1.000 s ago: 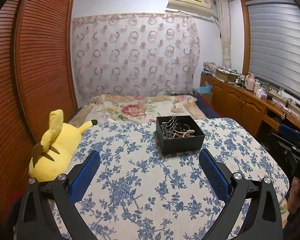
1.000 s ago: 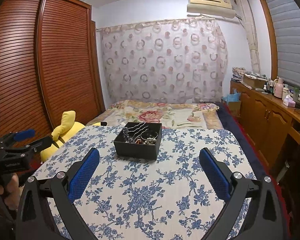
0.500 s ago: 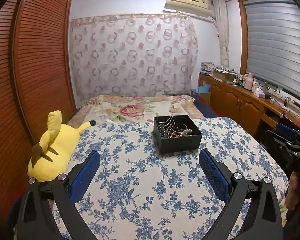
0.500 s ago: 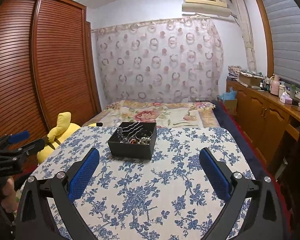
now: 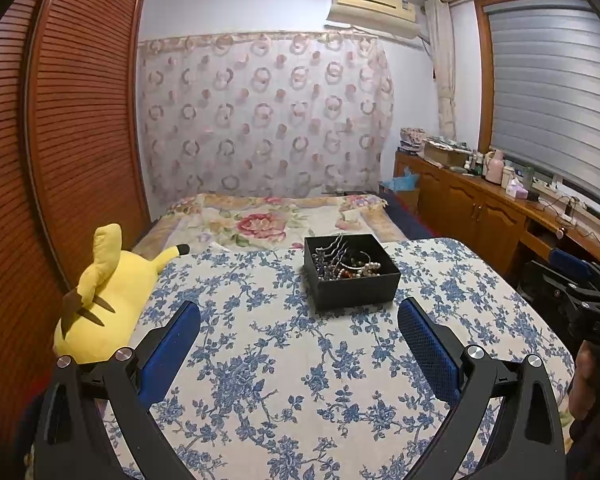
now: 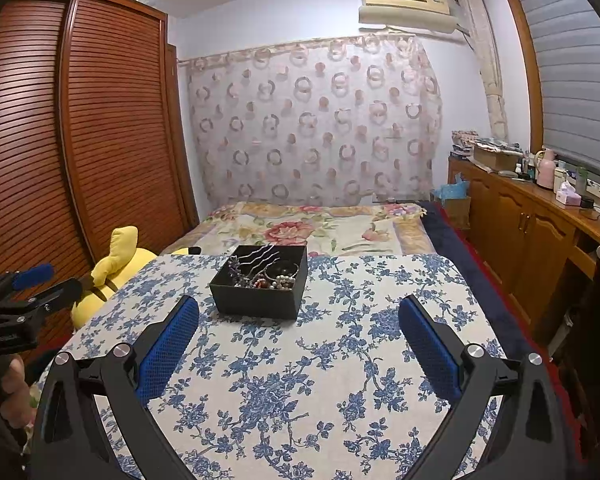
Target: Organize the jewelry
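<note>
Your left gripper (image 5: 299, 320) gaped wide short of the black box (image 5: 350, 276), jewelry (image 5: 346, 266) heaped inside it, your right gripper (image 6: 299, 318) equally spread, both empty, yellow plush (image 5: 108, 292) left of the box.

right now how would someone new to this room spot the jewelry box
Find the blue floral tablecloth in front of the bed. Toward its far edge sits the black box, open-topped, holding tangled beads and silver hair pins. It is the only dark, square thing on the cloth; the yellow plush lies off to its left.
</note>
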The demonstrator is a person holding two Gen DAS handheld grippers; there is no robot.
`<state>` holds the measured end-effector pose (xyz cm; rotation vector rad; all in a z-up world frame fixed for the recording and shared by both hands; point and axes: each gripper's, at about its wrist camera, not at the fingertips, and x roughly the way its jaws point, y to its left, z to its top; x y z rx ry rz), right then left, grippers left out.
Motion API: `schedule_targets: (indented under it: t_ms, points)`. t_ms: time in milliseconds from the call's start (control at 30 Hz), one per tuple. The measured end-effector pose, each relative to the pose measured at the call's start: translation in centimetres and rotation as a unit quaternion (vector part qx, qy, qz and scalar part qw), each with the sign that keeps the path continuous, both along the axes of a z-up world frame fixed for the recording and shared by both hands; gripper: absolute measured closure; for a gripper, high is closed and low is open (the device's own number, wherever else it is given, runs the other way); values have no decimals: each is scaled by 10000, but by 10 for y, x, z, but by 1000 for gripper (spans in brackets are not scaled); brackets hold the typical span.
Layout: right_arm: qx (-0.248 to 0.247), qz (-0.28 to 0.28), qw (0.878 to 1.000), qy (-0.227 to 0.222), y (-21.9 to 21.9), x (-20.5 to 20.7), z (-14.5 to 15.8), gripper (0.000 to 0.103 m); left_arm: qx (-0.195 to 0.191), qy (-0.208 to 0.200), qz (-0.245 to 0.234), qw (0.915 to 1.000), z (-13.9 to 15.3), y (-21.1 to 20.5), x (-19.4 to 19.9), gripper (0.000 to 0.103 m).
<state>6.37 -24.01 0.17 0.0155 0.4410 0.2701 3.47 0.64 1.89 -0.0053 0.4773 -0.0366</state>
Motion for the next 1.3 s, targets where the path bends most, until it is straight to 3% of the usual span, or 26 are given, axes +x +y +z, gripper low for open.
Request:
schedule_targets:
  t_ms: [1300]
  points:
    - [15, 22, 10000, 4, 1, -1, -3, 2, 26, -64, -18, 10000, 5, -6, 0, 8]
